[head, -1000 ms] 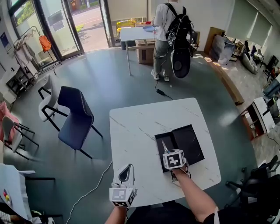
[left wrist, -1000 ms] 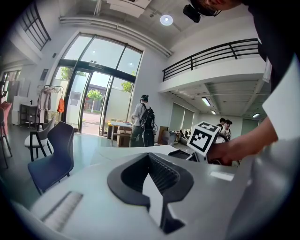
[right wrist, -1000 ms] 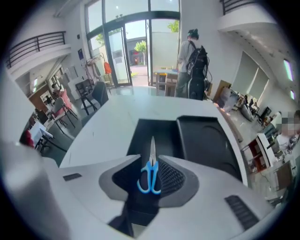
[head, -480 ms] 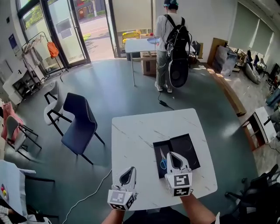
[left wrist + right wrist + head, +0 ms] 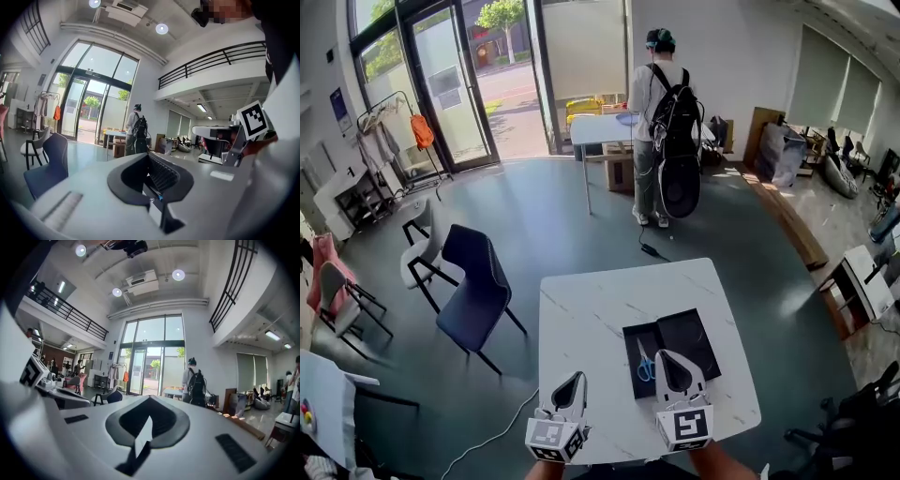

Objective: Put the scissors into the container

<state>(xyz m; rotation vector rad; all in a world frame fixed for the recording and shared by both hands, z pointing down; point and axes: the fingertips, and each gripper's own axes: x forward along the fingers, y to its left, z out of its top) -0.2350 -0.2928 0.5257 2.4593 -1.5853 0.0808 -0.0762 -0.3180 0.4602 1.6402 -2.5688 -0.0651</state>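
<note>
The scissors [image 5: 644,366], with blue handles, lie flat in the left half of the open black container [image 5: 698,337] on the white marble table [image 5: 591,319]. My right gripper [image 5: 662,354] hovers at the container's near edge, just right of the scissors, shut with nothing in it. Its own view shows the right gripper [image 5: 150,397] with jaws closed together, pointing across the room. My left gripper [image 5: 578,375] is near the table's front edge, left of the container, apart from it. The left gripper [image 5: 149,154] looks shut and empty. Neither gripper view shows the scissors.
A dark blue chair [image 5: 473,286] and a white chair [image 5: 422,248] stand left of the table. A cable [image 5: 502,422] runs over the floor by the near left corner. A person with a backpack [image 5: 661,122] stands at a far table [image 5: 605,127].
My right gripper has drawn back from over the container toward me and its jaws have closed empty. The scissors stay lying in the container. The left gripper has hardly moved.
</note>
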